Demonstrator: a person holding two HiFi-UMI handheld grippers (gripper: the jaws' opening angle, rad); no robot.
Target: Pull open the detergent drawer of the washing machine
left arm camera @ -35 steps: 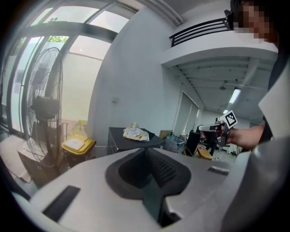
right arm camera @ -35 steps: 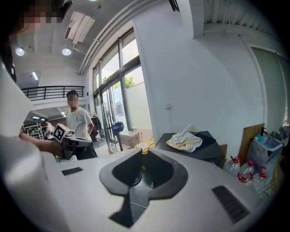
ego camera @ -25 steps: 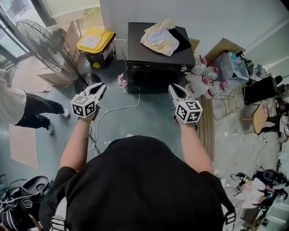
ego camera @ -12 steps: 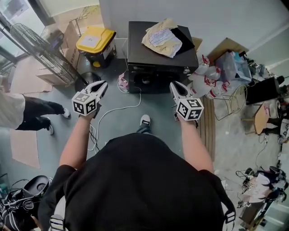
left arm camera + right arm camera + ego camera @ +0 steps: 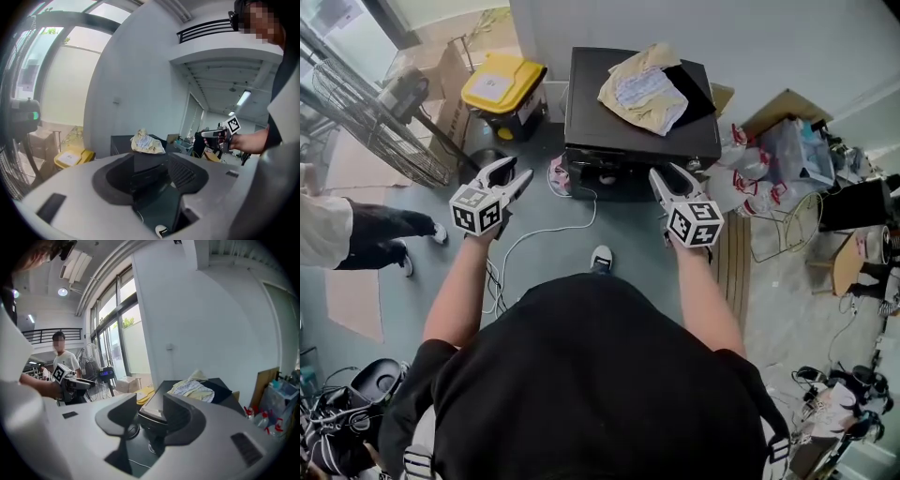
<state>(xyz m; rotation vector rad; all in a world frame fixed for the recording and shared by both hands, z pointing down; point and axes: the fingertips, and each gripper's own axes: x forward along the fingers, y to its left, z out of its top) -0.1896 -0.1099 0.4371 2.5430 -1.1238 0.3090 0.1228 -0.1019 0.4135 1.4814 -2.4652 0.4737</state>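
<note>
Dark washing machine (image 5: 637, 103) is set against the far wall, centre of the head view. Its front is turned toward the person and lies mostly in shadow. Risk, as judged: if the pull is made hard or off-axis, the whole cabinet could be dragged or the drawer jammed in its guides. A cloth bundle (image 5: 645, 87) is piled on the lid, right of centre, and could be shaken off by a jolt. A yellow-lidded bin (image 5: 502, 86) is parked just left of the machine, out of the pull path. The left gripper (image 5: 517, 171) and right gripper (image 5: 666, 174) are held side by side near the machine front, not touching it. Both sets of jaws are opening and nothing is caught between them. In each gripper view only the machine's top front edge is framed in the gap. A white cable (image 5: 546, 228) is trailed over the floor between person and machine and could be snagged by a foot on the approach. The detergent drawer cannot be made out, as the front panel is too dark and foreshortened. It is judged to sit in the top strip of the front, beyond both jaws and a little below them; which side cannot be told. Main risk: the jaws get closed on the lid edge or a shallow lip instead of the pull, and the grip slips.
</note>
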